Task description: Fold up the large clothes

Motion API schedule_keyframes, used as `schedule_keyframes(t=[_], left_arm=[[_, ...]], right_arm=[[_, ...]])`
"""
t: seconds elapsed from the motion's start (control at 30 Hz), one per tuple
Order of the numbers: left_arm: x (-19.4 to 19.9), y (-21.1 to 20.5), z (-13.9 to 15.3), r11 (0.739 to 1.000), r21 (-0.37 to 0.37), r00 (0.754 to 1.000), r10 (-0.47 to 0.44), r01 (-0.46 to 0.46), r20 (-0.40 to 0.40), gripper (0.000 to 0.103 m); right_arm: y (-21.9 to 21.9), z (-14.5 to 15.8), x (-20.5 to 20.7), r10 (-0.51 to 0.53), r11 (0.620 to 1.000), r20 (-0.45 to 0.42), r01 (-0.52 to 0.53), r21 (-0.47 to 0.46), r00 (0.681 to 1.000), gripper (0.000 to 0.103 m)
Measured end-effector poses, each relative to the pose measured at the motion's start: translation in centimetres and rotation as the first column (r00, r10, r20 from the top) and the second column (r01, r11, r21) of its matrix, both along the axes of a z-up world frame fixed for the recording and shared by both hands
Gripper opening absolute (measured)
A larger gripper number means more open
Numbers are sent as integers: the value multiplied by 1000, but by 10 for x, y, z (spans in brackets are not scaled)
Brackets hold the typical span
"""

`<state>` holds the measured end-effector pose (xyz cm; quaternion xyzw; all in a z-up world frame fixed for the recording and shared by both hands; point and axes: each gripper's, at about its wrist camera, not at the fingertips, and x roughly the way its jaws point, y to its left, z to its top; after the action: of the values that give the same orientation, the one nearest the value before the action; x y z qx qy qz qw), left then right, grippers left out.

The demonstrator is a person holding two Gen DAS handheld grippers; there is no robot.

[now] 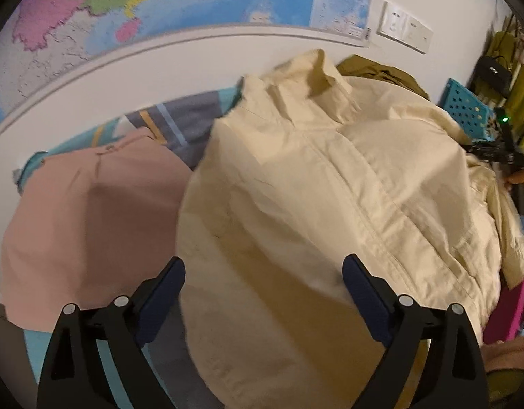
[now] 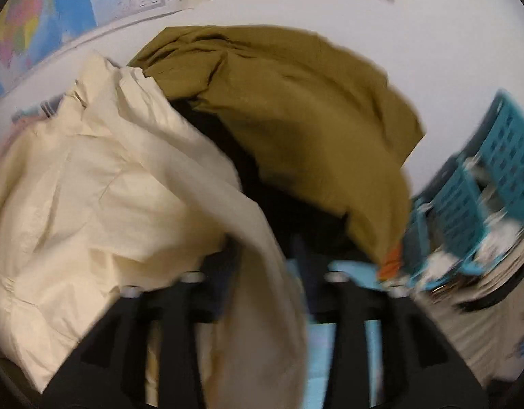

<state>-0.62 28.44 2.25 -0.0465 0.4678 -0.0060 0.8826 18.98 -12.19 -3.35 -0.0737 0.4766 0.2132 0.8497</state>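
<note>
1. A cream jacket [image 1: 330, 187] is seen spread over a bed, collar toward the far wall, with its front placket running down toward the near edge.
2. The left gripper [image 1: 263, 266] is held above the jacket's near hem with its jaws spread wide; no cloth is pinched between them, and the fabric lies below and between the two fingers.
3. A pink garment [image 1: 91, 211] is laid flat just left of the jacket, its edge tucked under the jacket's left side.
4. A striped blue and grey bedsheet [image 1: 180, 122] is visible on the far side, between the two garments and the wall.
5. In the right wrist view the picture is smeared by motion. The right gripper [image 2: 265, 248] is seen with a fold of the cream jacket [image 2: 108, 184] draped down between its fingers; the jaws stand partly apart, and whether the pads press on the cloth cannot be told.
6. An olive garment [image 2: 296, 102] is heaped on the far right of the jacket, touching it, with a dark one showing in the gap between them.
7. A teal perforated basket [image 2: 483, 170] is placed at the right edge.
8. A coloured map [image 1: 159, 3] is fixed to the far wall, with a white switch plate [image 1: 403, 27] to its right.
</note>
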Motion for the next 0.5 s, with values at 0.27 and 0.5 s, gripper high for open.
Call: schedule_keyframes(t=[0.27,0.5], left_arm=[[-42,-33,7,988,-93,991,-115,120,65,95],[-42,-37,-18,997,48,993,-59,65,-104,4]], right_arm=[[-38,5,-37,-7,982,-1,7,191,1000,75],[-48,-11,-39,-14,969,-23,19,247,1000,76]])
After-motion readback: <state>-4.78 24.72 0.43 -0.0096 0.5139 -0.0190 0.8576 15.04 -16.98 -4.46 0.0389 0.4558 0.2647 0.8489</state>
